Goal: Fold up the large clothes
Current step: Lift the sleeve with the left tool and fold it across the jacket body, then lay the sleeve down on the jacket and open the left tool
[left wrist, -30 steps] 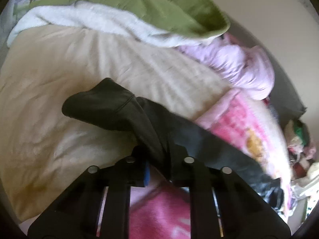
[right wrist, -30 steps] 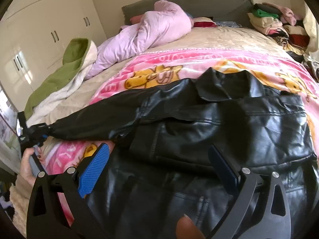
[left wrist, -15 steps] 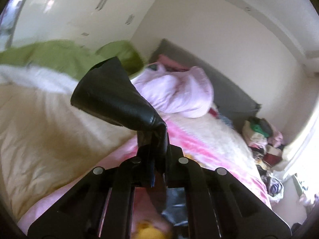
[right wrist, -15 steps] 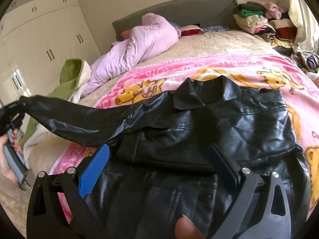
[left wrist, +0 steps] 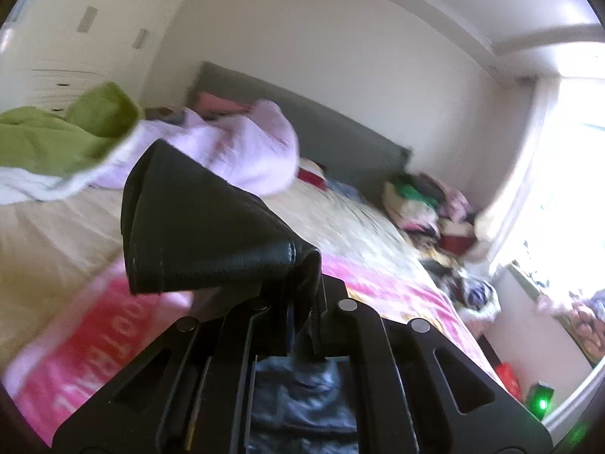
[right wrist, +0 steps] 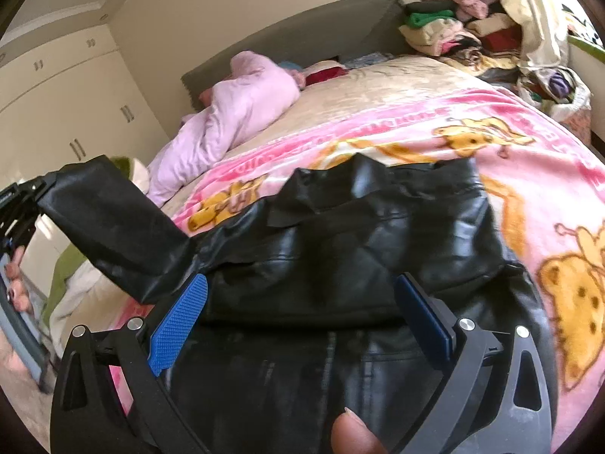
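Clamping the sleeve cuff (left wrist: 211, 234) of the black leather jacket (right wrist: 340, 257), left gripper (left wrist: 302, 302) is holding it aloft; jacket body lying on pink blanket (right wrist: 529, 159); right gripper (right wrist: 298, 314) is hovering spread, empty.

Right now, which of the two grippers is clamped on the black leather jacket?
The left gripper: shut on the jacket sleeve, holding it off the bed. The right gripper hangs open above the jacket body, gripping nothing.

left wrist: close, faces headboard (left wrist: 302, 128) | right wrist: low over bed | shared: jacket (right wrist: 340, 234)
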Motion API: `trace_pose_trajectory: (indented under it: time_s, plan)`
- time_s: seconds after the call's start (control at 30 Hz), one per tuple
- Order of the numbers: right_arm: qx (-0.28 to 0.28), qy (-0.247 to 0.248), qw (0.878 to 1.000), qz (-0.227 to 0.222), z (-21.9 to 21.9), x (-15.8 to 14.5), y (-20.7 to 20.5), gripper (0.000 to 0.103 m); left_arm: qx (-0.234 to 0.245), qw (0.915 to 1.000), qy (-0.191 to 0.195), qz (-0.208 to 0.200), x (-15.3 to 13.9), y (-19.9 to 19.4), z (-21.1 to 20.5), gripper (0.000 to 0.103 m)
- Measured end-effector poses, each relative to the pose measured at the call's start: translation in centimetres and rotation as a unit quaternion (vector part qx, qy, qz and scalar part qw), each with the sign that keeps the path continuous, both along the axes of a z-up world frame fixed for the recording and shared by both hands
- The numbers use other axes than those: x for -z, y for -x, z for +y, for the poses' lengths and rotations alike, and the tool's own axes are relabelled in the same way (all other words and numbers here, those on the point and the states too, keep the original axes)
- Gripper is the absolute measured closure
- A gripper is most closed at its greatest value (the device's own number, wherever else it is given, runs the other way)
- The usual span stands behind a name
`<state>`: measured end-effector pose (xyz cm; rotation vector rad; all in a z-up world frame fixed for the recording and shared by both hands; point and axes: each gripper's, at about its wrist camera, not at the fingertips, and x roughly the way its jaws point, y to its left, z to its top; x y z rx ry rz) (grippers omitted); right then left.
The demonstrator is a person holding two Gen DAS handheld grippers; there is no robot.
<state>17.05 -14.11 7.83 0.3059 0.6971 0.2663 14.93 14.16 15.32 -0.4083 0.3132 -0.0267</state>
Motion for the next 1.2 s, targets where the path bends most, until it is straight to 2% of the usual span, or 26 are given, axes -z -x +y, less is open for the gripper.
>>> trace_pose_trajectory:
  time_s: [0.2, 0.4, 0.63, 0.8, 0.9, 1.0, 1.03, 1.07, 1.1, 1.2]
  plan:
    - [0.042, -0.009, 0.999, 0.007, -3.7, 0.6, 0.2, 0.005, 0.071, 0.9971, -0.022, 0.016, 2.2, -1.6, -5.7, 0.102]
    - [0.087, -0.017, 0.996, 0.019, -7.3, 1.5, 0.5, 0.005, 0.139, 0.9875, -0.057, 0.047, 5.3, -3.3, -9.8, 0.102]
    - [0.143, -0.022, 0.989, 0.030, -11.5, 1.9, 0.9, 0.005, 0.209, 0.9672, -0.087, 0.114, 11.1, -5.6, -14.3, 0.099]
    - [0.173, -0.029, 0.984, 0.038, -13.5, 2.4, 0.9, 0.005, 0.247, 0.9494, -0.116, 0.156, 15.5, -6.0, -17.1, 0.092]
    - [0.180, -0.041, 0.982, 0.047, -14.0, 2.8, 0.5, 0.005, 0.262, 0.9390, -0.139, 0.173, 17.1, -5.8, -18.5, 0.075]
    - [0.178, -0.056, 0.981, 0.059, -14.3, 3.3, 0.0, 0.005, 0.265, 0.9254, -0.187, 0.196, 18.8, -5.6, -19.9, 0.067]
    - [0.176, -0.062, 0.980, 0.062, -14.3, 3.4, -0.2, 0.005, 0.265, 0.9201, -0.205, 0.203, 19.4, -5.3, -20.3, 0.056]
    - [0.168, -0.074, 0.981, 0.068, -14.1, 3.7, -0.5, 0.005, 0.268, 0.9164, -0.213, 0.207, 19.7, -5.2, -20.5, 0.024]
    - [0.161, -0.082, 0.981, 0.072, -13.9, 3.8, -0.7, 0.005, 0.280, 0.9111, -0.215, 0.212, 20.0, -4.9, -20.7, 0.008]
    - [0.124, -0.117, 0.981, 0.093, -12.9, 4.4, -1.8, 0.005, 0.296, 0.9053, -0.224, 0.207, 19.5, -4.0, -21.2, 0.009]
